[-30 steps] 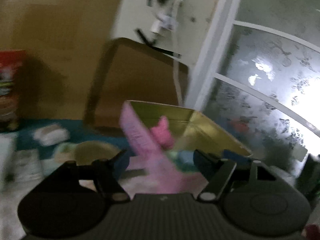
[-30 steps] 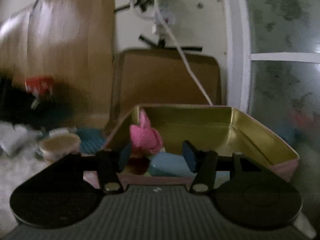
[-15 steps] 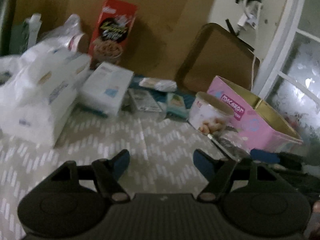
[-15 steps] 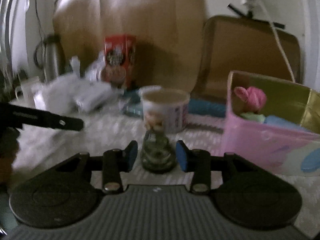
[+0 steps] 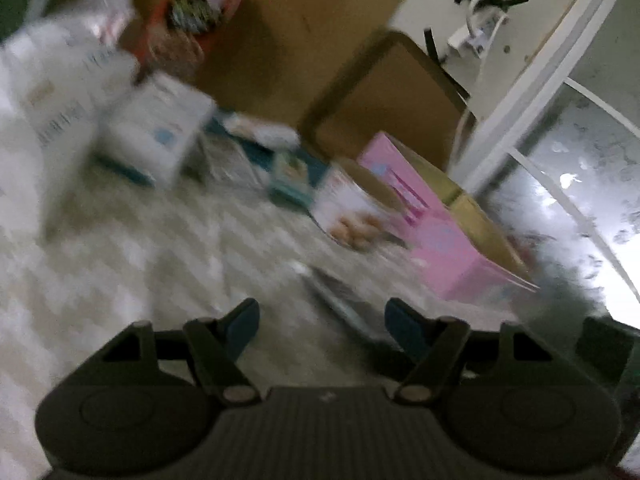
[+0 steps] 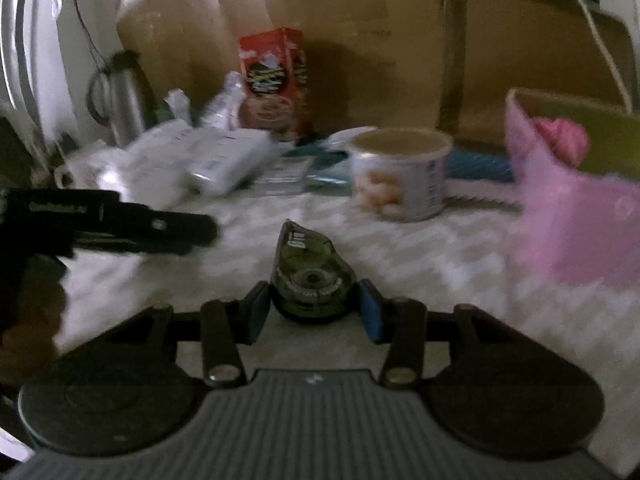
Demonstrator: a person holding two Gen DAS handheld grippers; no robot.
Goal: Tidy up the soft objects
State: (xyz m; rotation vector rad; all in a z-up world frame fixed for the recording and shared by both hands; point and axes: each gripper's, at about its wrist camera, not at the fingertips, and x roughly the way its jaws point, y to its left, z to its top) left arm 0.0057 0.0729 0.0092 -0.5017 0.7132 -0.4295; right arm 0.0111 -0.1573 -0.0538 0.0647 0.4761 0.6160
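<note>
A pink tin box stands at the right of the right wrist view, with a pink soft toy inside it. The box also shows in the blurred left wrist view. My right gripper is open, its blue pads on either side of a dark green tape dispenser lying on the white patterned cloth. My left gripper is open and empty above the cloth; its black body shows at the left of the right wrist view.
A round white tub stands left of the pink box. Behind are a red cereal box, white packets, a steel flask, a brown tray leaning on the wall and teal items.
Both grippers have pulled back from the pink box and swung left over the cloth. The right gripper has come down around the tape dispenser. The left view has tilted.
</note>
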